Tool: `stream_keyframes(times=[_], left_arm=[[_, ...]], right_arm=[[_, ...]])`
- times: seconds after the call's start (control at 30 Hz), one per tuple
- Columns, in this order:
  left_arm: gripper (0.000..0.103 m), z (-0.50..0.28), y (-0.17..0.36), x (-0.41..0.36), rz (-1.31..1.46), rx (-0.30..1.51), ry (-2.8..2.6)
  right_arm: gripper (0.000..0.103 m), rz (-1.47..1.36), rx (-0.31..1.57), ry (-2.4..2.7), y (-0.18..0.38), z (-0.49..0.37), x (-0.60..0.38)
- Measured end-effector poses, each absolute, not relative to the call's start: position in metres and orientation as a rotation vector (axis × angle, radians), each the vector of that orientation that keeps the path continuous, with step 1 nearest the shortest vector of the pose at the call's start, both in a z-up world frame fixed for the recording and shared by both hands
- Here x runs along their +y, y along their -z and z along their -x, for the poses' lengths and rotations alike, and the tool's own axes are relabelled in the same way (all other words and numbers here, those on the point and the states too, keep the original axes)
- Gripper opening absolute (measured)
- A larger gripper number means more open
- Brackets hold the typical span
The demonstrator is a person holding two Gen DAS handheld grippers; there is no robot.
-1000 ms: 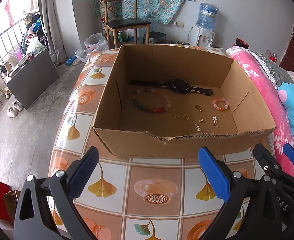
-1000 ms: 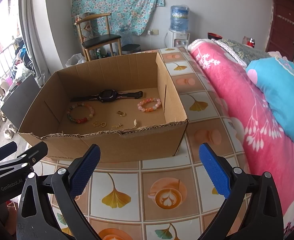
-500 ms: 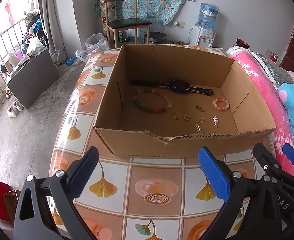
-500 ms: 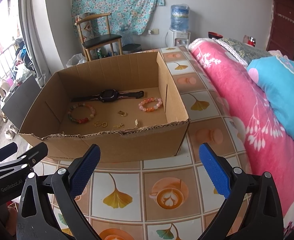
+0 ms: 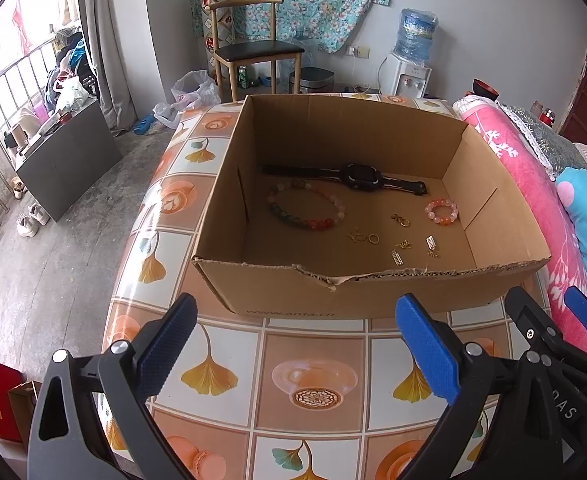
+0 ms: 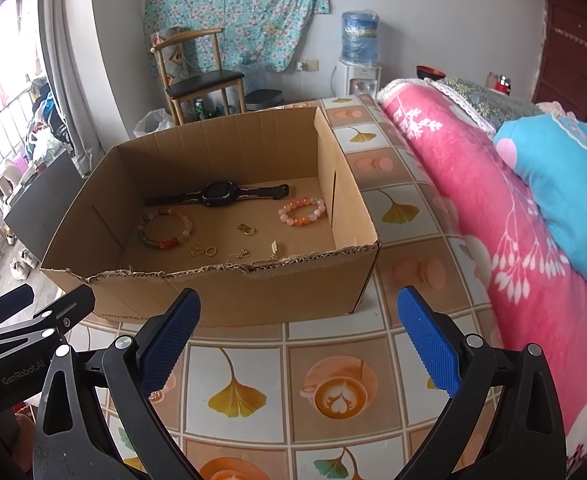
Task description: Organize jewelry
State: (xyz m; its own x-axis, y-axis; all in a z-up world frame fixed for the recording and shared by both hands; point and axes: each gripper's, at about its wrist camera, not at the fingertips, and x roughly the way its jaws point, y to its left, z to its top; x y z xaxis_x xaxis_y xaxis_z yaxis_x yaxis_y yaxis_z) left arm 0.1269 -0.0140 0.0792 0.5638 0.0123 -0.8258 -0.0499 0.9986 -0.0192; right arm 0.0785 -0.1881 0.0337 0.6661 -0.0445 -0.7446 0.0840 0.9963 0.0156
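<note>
Both tongs, left point(image 5: 295, 346) & right point(image 6: 299, 340), spread wide, empty, above tiled ginkgo-print tabletop point(image 5: 313, 384). Jewelry – watch point(image 5: 359, 176), bead bracelets point(image 5: 305, 210), gold bits – inside cardboard box point(image 5: 373, 288). Pink bed point(image 6: 473, 200) at right; chair point(image 5: 253, 50), water dispenser point(image 5: 411, 56) by far wall.

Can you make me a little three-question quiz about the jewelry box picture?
1. True or false: the black watch lies inside the cardboard box.
2. How many bead bracelets are in the box?
3. Which is bigger: A, the multicoloured bracelet, or B, the pink bracelet?

Key: 1 true. 2 two. 3 A.

Bonus fact: the left claw and right claw are both open and hold nothing.
</note>
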Motion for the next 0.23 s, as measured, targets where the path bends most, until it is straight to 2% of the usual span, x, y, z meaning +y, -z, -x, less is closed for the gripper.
stream_keyframes(times=[0.23], left_arm=[[0.098, -0.1264, -0.0816, -0.0137, 0.040, 0.968, -0.042]], right_arm=[[0.095, -0.050, 0.839, 0.070, -0.0337, -0.0787, -0.1905]])
